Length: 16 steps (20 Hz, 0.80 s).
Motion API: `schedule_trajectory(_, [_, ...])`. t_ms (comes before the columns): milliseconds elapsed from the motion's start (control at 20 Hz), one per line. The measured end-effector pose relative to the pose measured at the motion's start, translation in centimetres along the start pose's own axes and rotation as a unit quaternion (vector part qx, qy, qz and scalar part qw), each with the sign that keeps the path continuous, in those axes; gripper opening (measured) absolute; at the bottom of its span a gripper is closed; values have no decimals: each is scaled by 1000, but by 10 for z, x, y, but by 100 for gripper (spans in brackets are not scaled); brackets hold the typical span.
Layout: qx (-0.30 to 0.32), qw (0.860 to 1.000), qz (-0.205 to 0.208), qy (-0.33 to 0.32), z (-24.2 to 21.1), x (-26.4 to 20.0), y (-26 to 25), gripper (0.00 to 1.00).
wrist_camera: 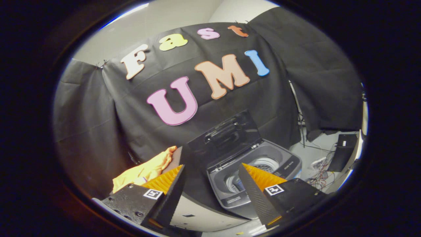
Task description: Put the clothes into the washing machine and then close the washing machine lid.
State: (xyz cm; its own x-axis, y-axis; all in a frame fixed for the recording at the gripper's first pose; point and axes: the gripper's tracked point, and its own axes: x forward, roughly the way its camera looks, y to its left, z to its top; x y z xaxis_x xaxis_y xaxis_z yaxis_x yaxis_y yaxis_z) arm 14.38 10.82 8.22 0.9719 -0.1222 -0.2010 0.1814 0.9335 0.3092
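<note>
Gripper view: claw (210,174) wide, empty, above bench. Yellow garment (144,172) beyond left finger, near washer (253,171); lid (230,136) up. Step: fetch garment; next swing left, close on cloth.

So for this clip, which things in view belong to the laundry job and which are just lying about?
Belongs to the job:
- yellow garment, beyond the left finger
- washing machine, drum showing between the fingers
- its lid, standing open
- hand-held gripper, fingers apart, holding nothing

Just lying about:
- black box, to the right of the washing machine
- loose cables on the floor beside it
</note>
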Motion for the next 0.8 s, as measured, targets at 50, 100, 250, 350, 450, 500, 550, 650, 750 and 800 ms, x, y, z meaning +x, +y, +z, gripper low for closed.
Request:
schedule_trajectory(50, [-14,1000,3,1,1,1,12,97])
schedule_trajectory(100, [-25,1000,9,1,2,3,25,97])
schedule_trajectory(250, [-37,999,30,-16,12,13,70,97])
schedule_trajectory(350, [-57,997,42,-16,14,19,98,97])
schedule_trajectory(450, [-94,994,55,-13,11,31,125,97])
schedule_trajectory(500, [-113,992,61,-12,8,38,139,97])
schedule_trajectory(550, [-131,989,68,-5,-1,43,154,97])
schedule_trajectory(650, [-156,984,87,8,-19,56,183,97])
schedule_trajectory(750, [-175,978,108,34,-45,68,214,97])
schedule_trajectory(800, [-188,974,115,47,-56,73,225,97])
